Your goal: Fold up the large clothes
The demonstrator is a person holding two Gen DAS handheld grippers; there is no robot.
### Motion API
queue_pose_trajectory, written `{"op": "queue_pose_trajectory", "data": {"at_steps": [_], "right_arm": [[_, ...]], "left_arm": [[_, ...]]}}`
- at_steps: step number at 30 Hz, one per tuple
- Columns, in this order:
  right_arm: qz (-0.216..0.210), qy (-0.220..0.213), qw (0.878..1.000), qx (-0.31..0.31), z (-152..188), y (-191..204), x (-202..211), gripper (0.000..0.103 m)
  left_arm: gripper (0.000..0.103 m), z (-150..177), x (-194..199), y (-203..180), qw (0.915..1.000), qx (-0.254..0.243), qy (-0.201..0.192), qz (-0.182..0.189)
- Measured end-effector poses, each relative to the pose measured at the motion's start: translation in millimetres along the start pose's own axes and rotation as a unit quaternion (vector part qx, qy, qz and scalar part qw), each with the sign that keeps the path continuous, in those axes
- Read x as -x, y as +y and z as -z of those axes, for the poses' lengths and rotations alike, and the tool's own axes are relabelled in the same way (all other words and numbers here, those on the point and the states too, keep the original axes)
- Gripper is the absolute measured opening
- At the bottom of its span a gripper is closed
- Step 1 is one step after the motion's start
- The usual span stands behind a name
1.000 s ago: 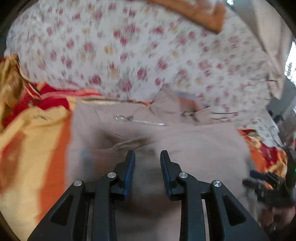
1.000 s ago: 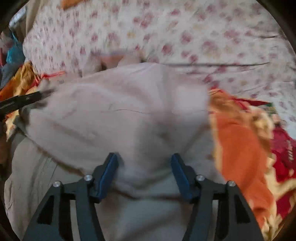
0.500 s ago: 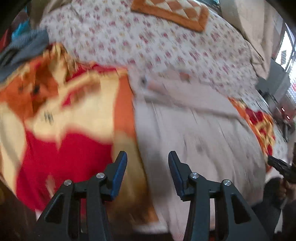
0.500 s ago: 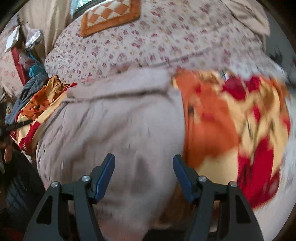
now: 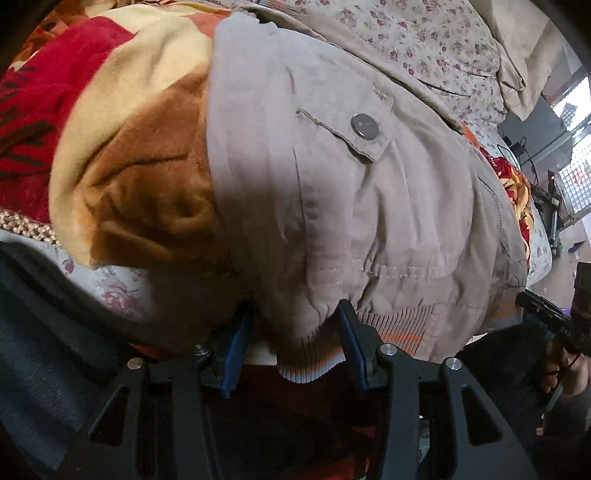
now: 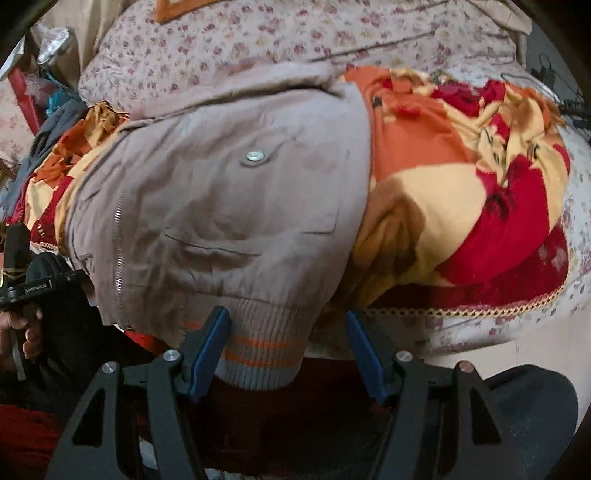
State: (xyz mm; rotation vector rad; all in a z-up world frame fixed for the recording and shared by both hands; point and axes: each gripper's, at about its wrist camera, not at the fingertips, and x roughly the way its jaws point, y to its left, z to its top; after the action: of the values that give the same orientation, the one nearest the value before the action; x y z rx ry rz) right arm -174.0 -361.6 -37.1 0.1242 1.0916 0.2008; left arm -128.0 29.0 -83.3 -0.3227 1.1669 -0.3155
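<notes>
Both tongs sit at the jacket's bottom hem, at the near edge of the bed. At the lower middle of the left wrist view, the left gripper (image 5: 293,341) stands fairly narrow, with a bunched corner of the ribbed hem (image 5: 314,363) between its blue pads; the cloth seems to brush the right pad, but I cannot tell whether it is truly pinched. At the lower middle of the right wrist view, the right gripper (image 6: 290,345) stands wide: the hem lies against its left pad, while the right pad is plainly clear of the fabric, so nothing is held there.

The jacket (image 6: 221,199) lies spread across the centre of both views (beige, with a snap button on a pocket flap and a zip down one edge), resting on a red, orange and cream blanket (image 6: 461,199) over a flowered sheet (image 6: 295,33).

The risk from here is a poor grab, as I judge it. The hem hangs over the bed edge and is thick and springy, so a shallow bite could slip off when lifted. Closing too deep could catch the plush blanket beneath and drag it along. If only one side grips, the jacket would skew and the fold come out crooked.
</notes>
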Motion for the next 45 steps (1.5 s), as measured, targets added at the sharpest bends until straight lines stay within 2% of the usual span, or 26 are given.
{"op": "queue_pose_trajectory", "data": {"at_steps": [2,3,4,5,6,7,8,9,11,15,20,23,25,30,33,35,38,40,43,45], "right_arm": [[-0.006,0.011,1.000,-0.009,-0.2,-2.7,-6.0,0.068],[-0.010,0.017,1.000,-0.013,-0.2,-4.0,-9.1,0.068],[-0.016,0.023,1.000,-0.015,-0.7,-4.6,-12.6,0.068],[-0.023,0.028,0.999,-0.015,-1.2,-4.5,-16.2,0.068],[-0.029,0.034,0.999,-0.015,-1.8,-3.7,-19.7,0.065],[-0.041,0.043,0.998,-0.016,-2.2,-3.7,-23.0,0.058],[-0.050,0.044,0.998,-0.016,-1.4,-3.6,-24.0,0.035],[-0.072,0.045,0.996,-0.017,-0.4,-3.1,-20.7,0.022],[-0.095,0.039,0.995,-0.015,0.8,-1.6,-9.3,0.011],[-0.128,0.017,0.992,0.011,3.2,3.3,20.8,0.009],[-0.177,-0.046,0.981,0.060,-0.1,13.5,74.2,0.008],[-0.187,-0.090,0.973,0.097,-6.1,22.5,112.8,0.008],[-0.185,-0.116,0.969,0.116,-11.3,26.1,136.6,0.008],[-0.174,-0.193,0.953,0.158,-21.0,40.2,205.6,0.008],[-0.148,-0.227,0.948,0.169,-32.9,50.3,221.9,0.008],[-0.130,-0.234,0.951,0.157,-49.4,49.6,212.9,0.008],[-0.091,-0.226,0.963,0.113,-88.9,43.9,186.3,0.008],[-0.062,-0.227,0.966,0.102,-120.9,45.9,168.4,0.008],[-0.017,-0.245,0.964,0.102,-166.8,55.3,146.5,0.008],[0.002,-0.255,0.963,0.089,-201.5,55.0,128.1,0.008]], "left_arm": [[0.038,-0.2,-2.1,-5.7,0.9999,-0.014,-0.003,-0.007],[0.033,0.0,-2.1,-7.8,0.9997,-0.020,-0.006,-0.008],[0.019,0.8,-0.7,-12.5,0.9995,-0.032,-0.008,-0.002],[0.010,2.0,2.3,-14.8,0.9990,-0.042,-0.013,-0.006],[0.007,4.3,4.9,-18.2,0.9983,-0.054,-0.017,-0.014],[0.005,5.3,8.4,-21.3,0.9978,-0.060,-0.020,-0.016],[0.004,6.7,15.0,-23.2,0.9977,-0.062,-0.025,-0.010],[0.004,7.2,20.7,-23.2,0.9977,-0.061,-0.029,-0.005],[0.004,8.5,37.7,-24.9,0.9971,-0.066,-0.038,0.007],[0.003,6.6,81.8,-27.4,0.9937,-0.078,-0.076,0.025],[0.003,1.2,124.3,-34.3,0.9888,-0.094,-0.110,0.036],[0.003,0.6,155.2,-38.0,0.9837,-0.108,-0.137,0.044],[0.003,2.5,176.2,-37.7,0.9802,-0.114,-0.155,0.047],[0.003,-2.5,240.2,-55.3,0.9606,-0.156,-0.220,0.066],[0.004,-18.7,245.0,-60.6,0.9547,-0.165,-0.241,0.058],[0.004,-39.9,230.8,-64.3,0.9572,-0.157,-0.240,0.038],[0.004,-82.3,207.0,-65.3,0.9649,-0.131,-0.227,0.018],[0.004,-113.4,198.1,-70.8,0.9635,-0.131,-0.233,-0.001],[0.004,-164.9,185.5,-77.6,0.9583,-0.139,-0.248,-0.026],[0.004,-195.0,178.0,-76.5,0.9586,-0.131,-0.251,-0.027]]}}
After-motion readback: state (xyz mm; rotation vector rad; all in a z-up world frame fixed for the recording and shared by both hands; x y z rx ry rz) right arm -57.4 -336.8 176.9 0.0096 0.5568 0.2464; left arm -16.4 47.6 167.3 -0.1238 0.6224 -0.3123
